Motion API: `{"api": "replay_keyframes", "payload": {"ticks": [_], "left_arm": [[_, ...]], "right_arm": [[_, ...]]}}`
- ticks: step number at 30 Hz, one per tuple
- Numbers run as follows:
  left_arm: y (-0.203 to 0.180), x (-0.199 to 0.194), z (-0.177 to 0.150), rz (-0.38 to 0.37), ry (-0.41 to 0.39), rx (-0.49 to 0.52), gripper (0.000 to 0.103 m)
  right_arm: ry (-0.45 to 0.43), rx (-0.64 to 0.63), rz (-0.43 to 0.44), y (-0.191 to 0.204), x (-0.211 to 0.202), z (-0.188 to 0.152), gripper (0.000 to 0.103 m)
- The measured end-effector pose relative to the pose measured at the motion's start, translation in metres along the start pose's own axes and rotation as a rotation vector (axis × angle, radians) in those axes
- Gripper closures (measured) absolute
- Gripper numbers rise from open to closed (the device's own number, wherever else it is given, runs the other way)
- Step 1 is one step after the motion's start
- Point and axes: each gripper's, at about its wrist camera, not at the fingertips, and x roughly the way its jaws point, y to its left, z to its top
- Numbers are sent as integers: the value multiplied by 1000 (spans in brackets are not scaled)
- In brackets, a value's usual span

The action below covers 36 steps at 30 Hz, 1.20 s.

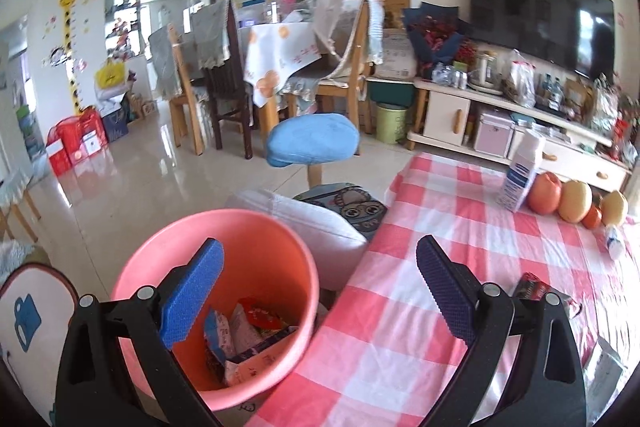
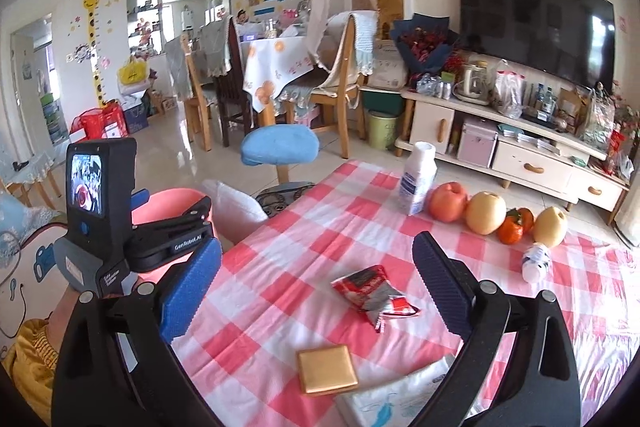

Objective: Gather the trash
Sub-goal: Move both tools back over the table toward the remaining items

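Since the crumpled red-and-silver snack wrapper (image 2: 374, 293) lies loose on the pink checked tablecloth (image 2: 280, 267), your right gripper (image 2: 316, 287) hangs over it spread wide and empty, while your left gripper (image 1: 320, 291), also spread, hovers by the pink plastic bin (image 1: 224, 303), probably ready for drops.

Glossy tiled floor (image 1: 132, 187) (daylit), television (image 1: 540, 15)

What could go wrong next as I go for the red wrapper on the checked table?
1. The red wrapper is crumpled and lies flat on the cloth, so the open right gripper might pinch the cloth too.
2. The small bottle lies on its side near the fruit; a bump could roll it.
3. The pink bucket sits off the table edge, so a drop could miss it.
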Motion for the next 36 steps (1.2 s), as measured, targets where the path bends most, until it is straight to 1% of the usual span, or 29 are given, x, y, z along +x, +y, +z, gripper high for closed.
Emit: {"api": "replay_keyframes", "payload": {"ticks": [7, 12, 16, 22, 36], "left_arm": [[-42, -13, -5, -28, -29, 113, 7], [-67, -21, -11, -60, -33, 171, 7], [-84, -27, -13, -76, -43, 203, 7], [-104, -32, -18, -104, -37, 235, 7], [-141, -36, -33, -128, -12, 320, 7]], "right_arm": [[0, 41, -48, -28, -6, -6, 6], [1, 69, -74, -47, -11, -11, 6], [8, 85, -101, -59, -13, -15, 6], [14, 95, -140, -76, -17, -19, 6], [32, 138, -193, -112, -25, -29, 6]]}}
